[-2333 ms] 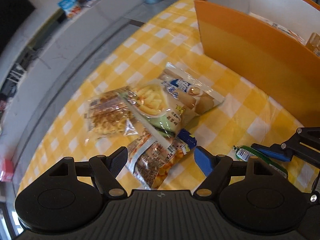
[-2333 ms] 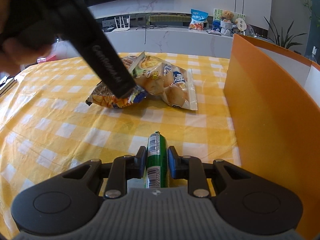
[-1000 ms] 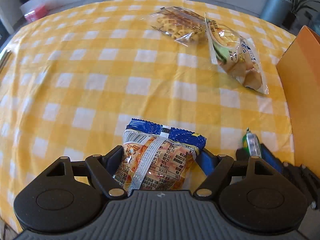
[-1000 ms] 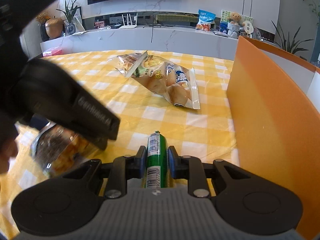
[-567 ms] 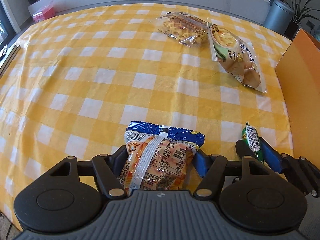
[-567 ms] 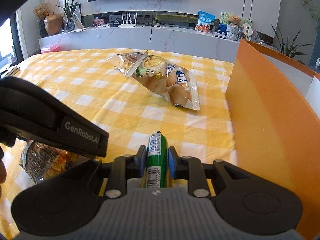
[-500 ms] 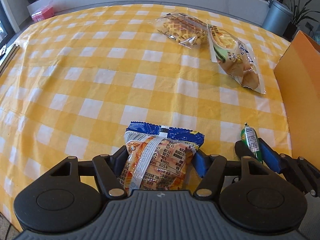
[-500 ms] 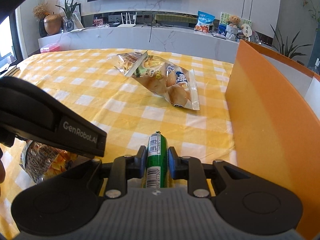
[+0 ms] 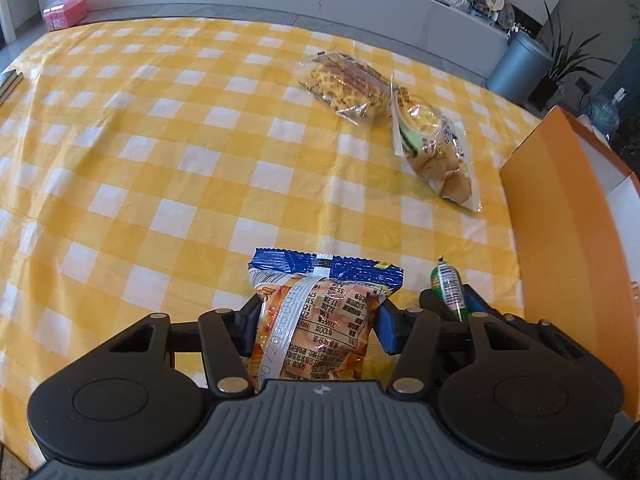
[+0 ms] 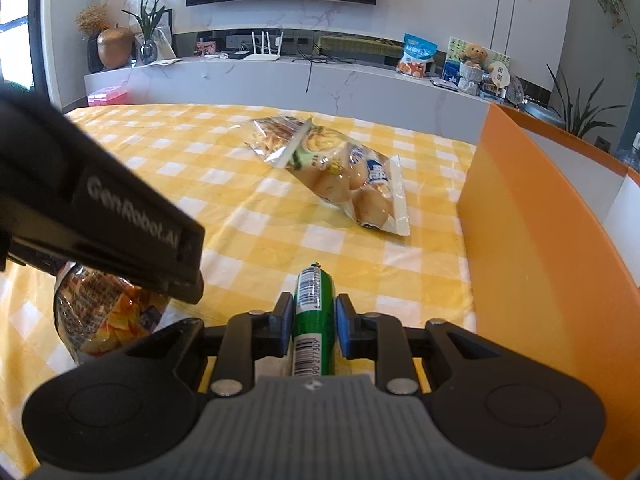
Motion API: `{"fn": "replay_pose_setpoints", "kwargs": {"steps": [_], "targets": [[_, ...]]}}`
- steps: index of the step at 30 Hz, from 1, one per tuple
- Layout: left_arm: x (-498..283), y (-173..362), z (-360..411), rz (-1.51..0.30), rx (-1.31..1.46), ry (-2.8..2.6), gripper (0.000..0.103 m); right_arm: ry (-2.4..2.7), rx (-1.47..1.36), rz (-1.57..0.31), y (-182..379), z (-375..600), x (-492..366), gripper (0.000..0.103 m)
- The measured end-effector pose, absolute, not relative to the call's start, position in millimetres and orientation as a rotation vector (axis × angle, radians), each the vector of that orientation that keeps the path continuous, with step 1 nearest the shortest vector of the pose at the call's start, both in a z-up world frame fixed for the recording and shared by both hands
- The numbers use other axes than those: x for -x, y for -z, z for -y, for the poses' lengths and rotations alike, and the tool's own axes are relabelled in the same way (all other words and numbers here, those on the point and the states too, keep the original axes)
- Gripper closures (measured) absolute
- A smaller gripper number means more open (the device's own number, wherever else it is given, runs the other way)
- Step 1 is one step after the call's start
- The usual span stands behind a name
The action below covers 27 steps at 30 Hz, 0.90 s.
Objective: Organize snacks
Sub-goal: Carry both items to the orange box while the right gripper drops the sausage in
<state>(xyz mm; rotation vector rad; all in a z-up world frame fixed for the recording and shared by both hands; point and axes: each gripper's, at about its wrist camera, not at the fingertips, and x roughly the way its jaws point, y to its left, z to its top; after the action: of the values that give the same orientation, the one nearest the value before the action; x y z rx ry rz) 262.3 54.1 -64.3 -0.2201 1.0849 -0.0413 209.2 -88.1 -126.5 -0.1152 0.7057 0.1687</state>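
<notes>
An orange snack bag with a blue top [image 9: 324,276] sits between the jaws of my left gripper [image 9: 320,316]. The jaws are closing and both pads press on its sides. From the right wrist view the same bag [image 10: 104,312] hangs under the left gripper's black body. My right gripper [image 10: 314,316] is shut on a green sausage stick [image 10: 314,292], low over the yellow checked cloth and just left of the orange box [image 10: 540,240]. The stick [image 9: 448,284] also shows to the right in the left wrist view.
Two more snack bags lie further up the table: a clear bag of curly snacks [image 9: 348,84] and a bread bag [image 9: 436,148] overlapping it. The orange box's wall [image 9: 560,220] bounds the right side. A grey bin [image 9: 520,68] stands beyond the table.
The left jaws have drawn in onto the orange snack bag, pinching it narrower, and the left hand has risen and tipped up a little. The right gripper and its stick have stayed put.
</notes>
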Motion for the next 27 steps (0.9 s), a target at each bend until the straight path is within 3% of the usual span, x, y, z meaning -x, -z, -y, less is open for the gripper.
{"fn": "replay_pose_setpoints", "kwargs": {"steps": [9, 27], "targets": [[-249, 29, -66, -1.008, 0.245, 0.035, 0.041, -0.185, 0.082, -0.663, 108, 88, -202, 0.082], [-207, -75, -33, -0.779, 0.259, 0.207, 0.041, -0.213, -0.155, -0.45, 1, 168, -161, 0.082]]}}
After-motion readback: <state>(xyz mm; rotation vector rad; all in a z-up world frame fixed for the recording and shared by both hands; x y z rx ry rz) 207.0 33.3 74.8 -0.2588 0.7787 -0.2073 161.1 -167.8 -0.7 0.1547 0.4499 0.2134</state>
